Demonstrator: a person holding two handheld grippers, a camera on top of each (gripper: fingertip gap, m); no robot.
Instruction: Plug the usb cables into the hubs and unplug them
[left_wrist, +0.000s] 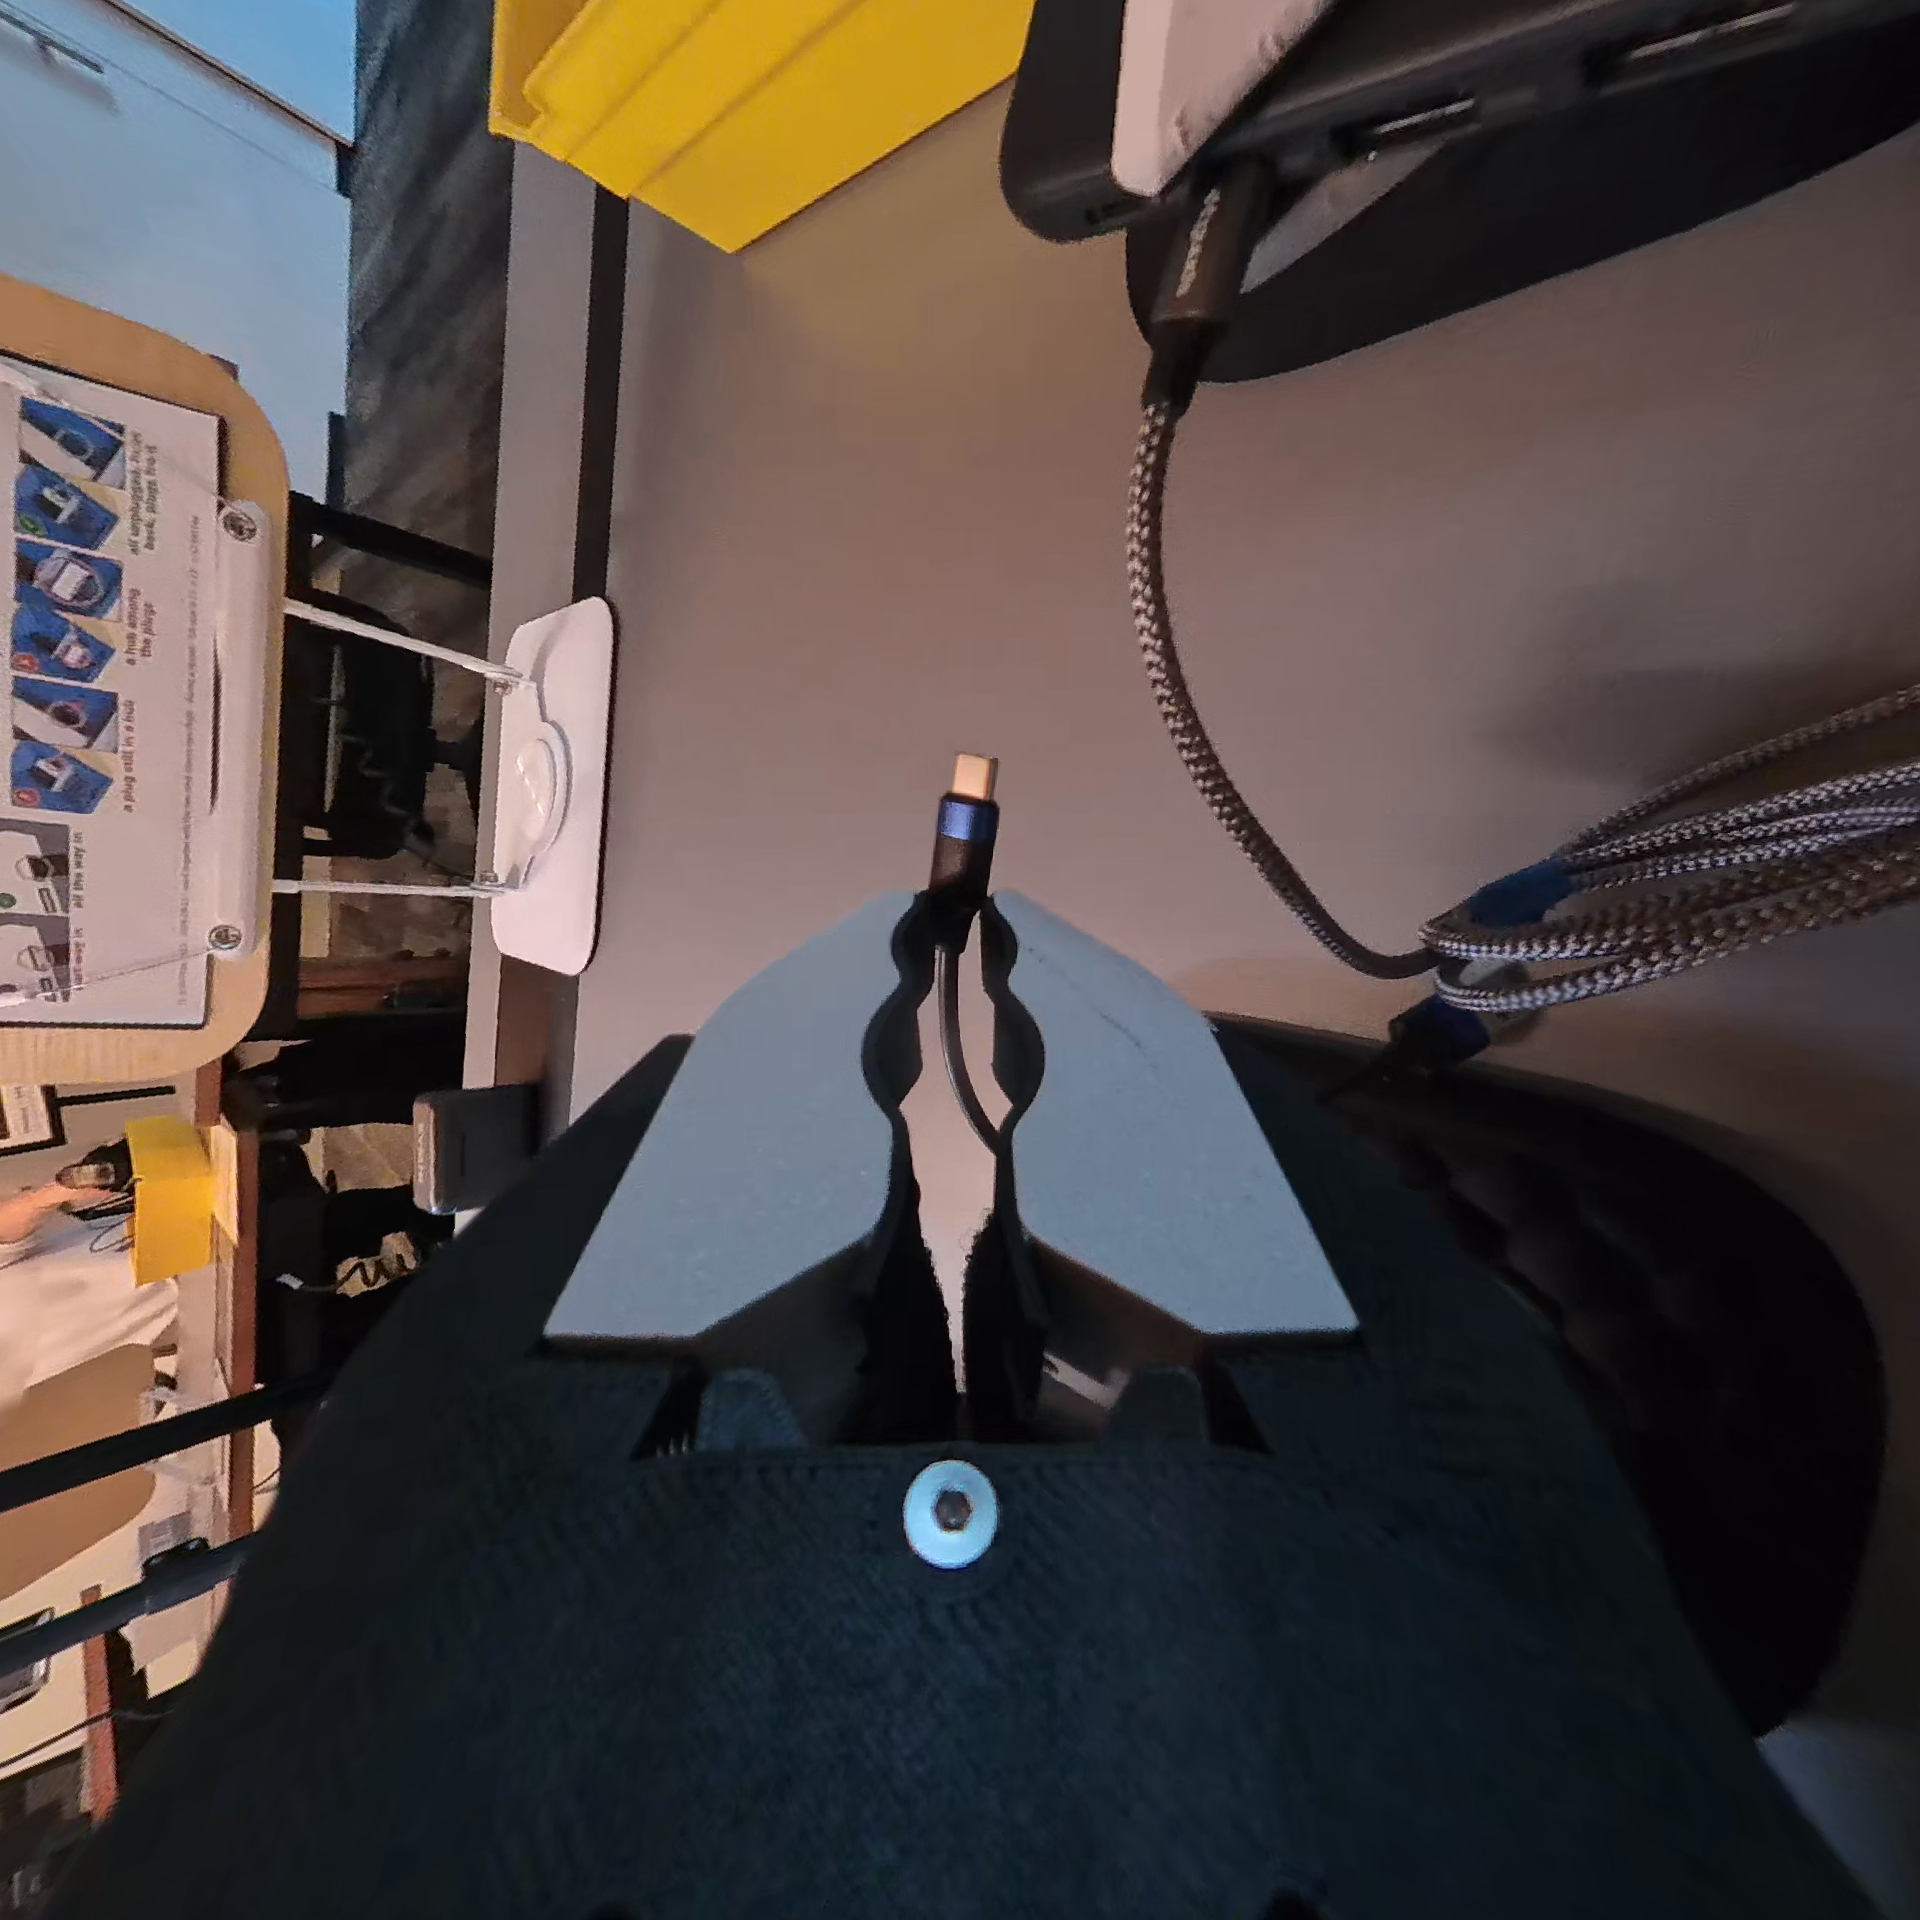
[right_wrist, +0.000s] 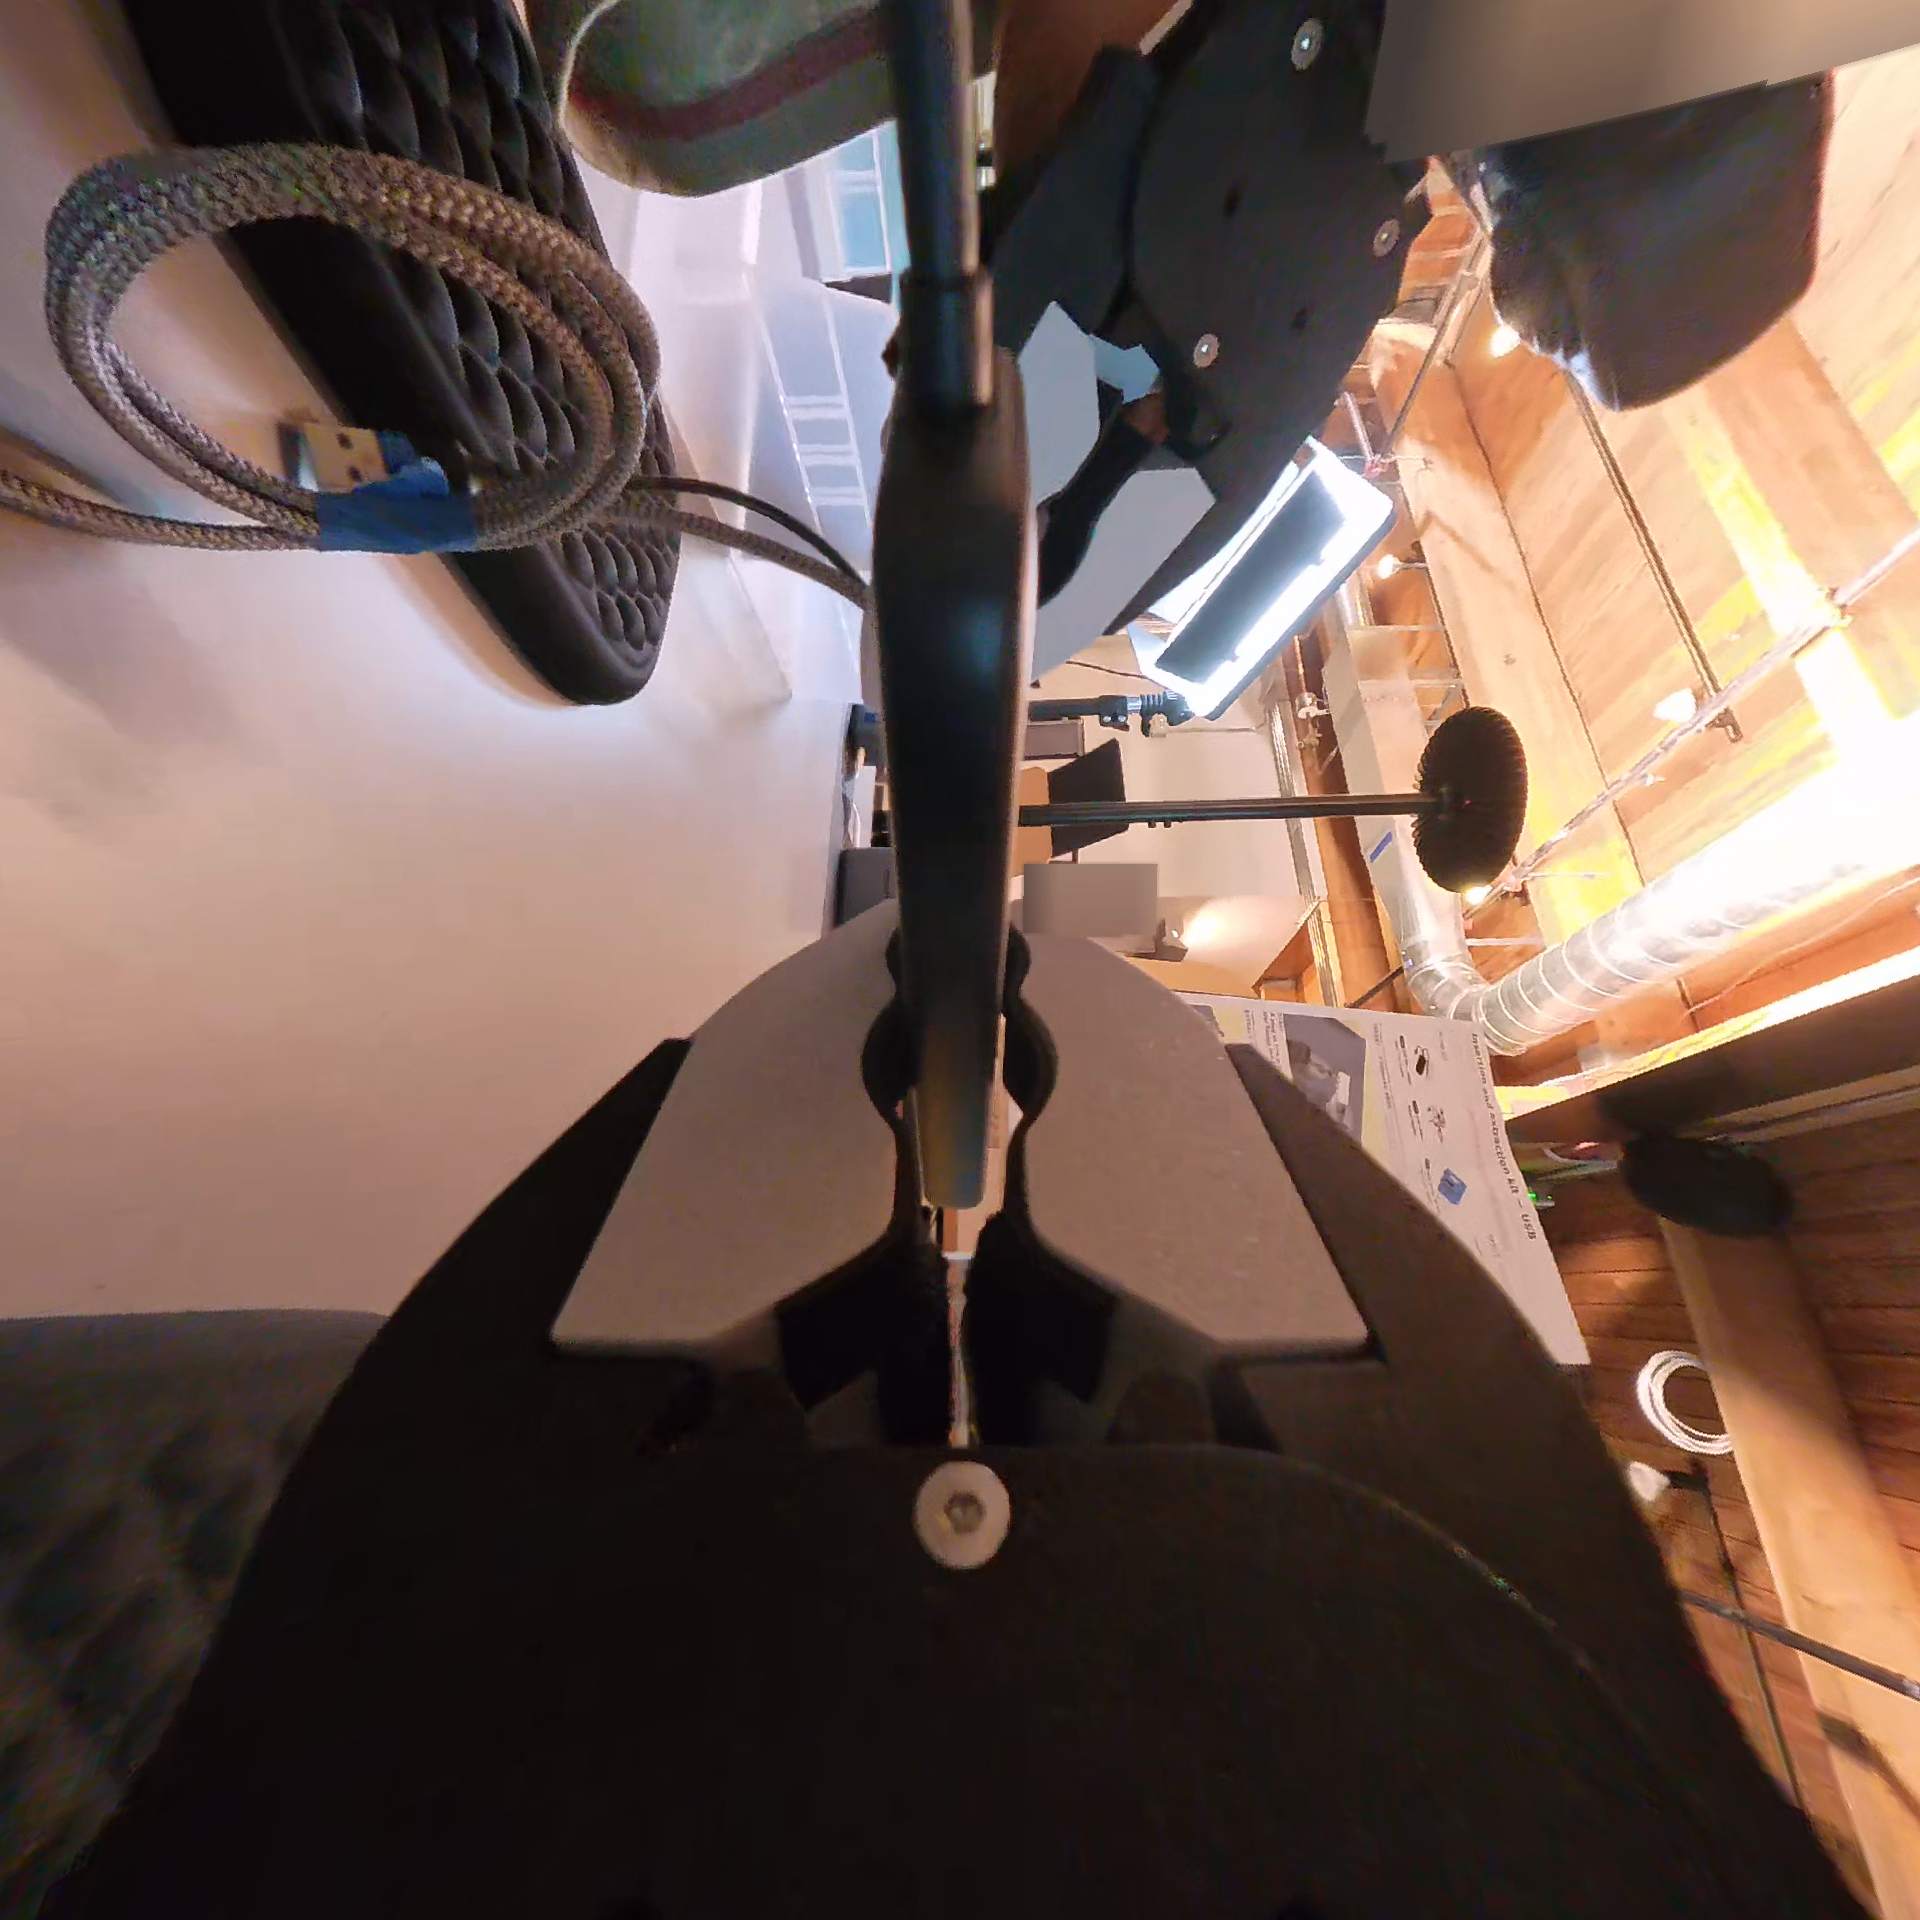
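My left gripper (left_wrist: 954, 906) is shut on a small USB-C plug (left_wrist: 964, 821) with a blue collar; its metal tip points forward over the table and its thin black cable runs back between the jaws. At the top right, the dark hub (left_wrist: 1382, 114) is held by the other gripper's pale finger (left_wrist: 1195, 94), and a braided cable's plug (left_wrist: 1195, 270) sits in it. My right gripper (right_wrist: 954, 961) is shut on the dark hub (right_wrist: 951, 665), seen edge-on and raised. The left gripper (right_wrist: 1226, 208) shows beyond it. A coiled braided cable (right_wrist: 343, 343) with blue tape and a USB-A plug (right_wrist: 327, 457) lies at upper left.
A yellow bin (left_wrist: 727, 94) stands at the table's far end. A white stand (left_wrist: 551, 779) with an instruction sheet (left_wrist: 94, 665) is at the left edge. Black textured mats (right_wrist: 468, 343) lie on the pale table (right_wrist: 364, 935). Braided cable bundles (left_wrist: 1662, 894) lie at right. The tips of one gripper are about 10 centimetres away from the tips of the other.
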